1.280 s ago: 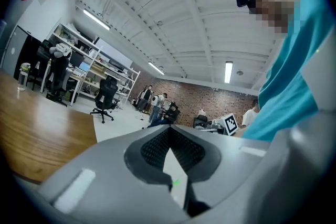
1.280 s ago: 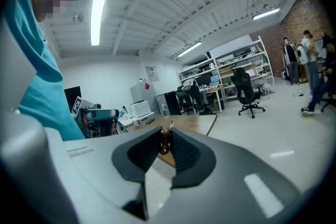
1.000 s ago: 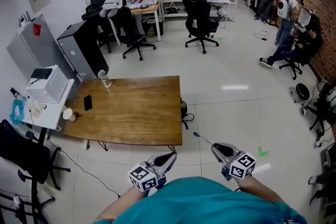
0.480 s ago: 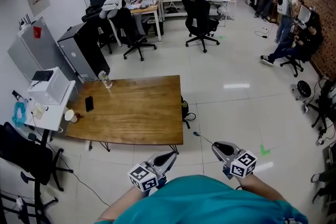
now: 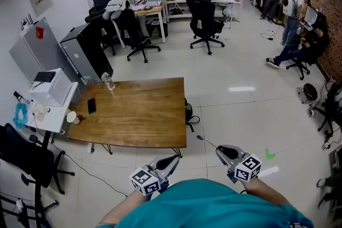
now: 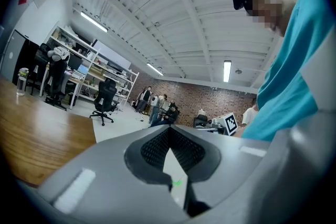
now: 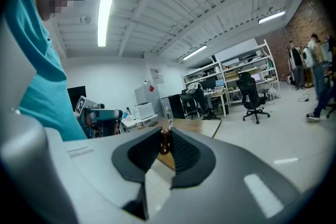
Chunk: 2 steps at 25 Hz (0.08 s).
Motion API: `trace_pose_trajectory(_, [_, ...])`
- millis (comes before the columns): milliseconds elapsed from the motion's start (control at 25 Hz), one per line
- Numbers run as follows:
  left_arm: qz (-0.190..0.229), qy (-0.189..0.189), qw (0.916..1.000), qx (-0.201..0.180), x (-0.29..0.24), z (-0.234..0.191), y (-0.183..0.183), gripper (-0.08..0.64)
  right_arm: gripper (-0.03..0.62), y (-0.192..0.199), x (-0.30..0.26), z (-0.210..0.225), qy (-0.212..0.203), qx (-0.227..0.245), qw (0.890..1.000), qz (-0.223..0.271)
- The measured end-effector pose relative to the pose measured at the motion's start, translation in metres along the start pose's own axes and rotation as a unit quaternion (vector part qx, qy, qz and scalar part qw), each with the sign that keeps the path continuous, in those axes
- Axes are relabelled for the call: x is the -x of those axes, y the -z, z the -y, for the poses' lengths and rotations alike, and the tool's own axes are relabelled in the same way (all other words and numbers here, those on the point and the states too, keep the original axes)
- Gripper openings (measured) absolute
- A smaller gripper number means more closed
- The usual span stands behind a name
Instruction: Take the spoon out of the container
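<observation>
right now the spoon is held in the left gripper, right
No, the spoon is held in the right gripper, not the left gripper. The right gripper view shows it pinched between the jaws. The left gripper view shows jaws together on nothing.

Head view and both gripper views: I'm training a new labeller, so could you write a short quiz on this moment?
1. True or false: the jaws of the left gripper stand wide apart.
2. What stands at the far left corner of the table? A a lamp, B a bottle, C a plant.
3. Fill in: the right gripper is shut on a ____.

Key:
1. False. Its jaws are together with nothing between them.
2. B.
3. spoon.
</observation>
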<state>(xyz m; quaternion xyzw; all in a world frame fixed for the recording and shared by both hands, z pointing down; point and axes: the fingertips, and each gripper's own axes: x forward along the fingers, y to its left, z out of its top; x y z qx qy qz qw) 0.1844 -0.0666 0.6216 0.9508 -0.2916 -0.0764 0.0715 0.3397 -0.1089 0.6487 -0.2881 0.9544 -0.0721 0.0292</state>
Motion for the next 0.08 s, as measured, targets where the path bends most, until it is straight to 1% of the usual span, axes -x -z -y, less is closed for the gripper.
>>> trace_pose_trajectory(80, [-0.002,0.003,1.0,-0.009,-0.0038,0.0026,0.0011,0.0,0.049,-0.0005,0.0036,0.0019,-0.002,0.003,1.0,-0.002])
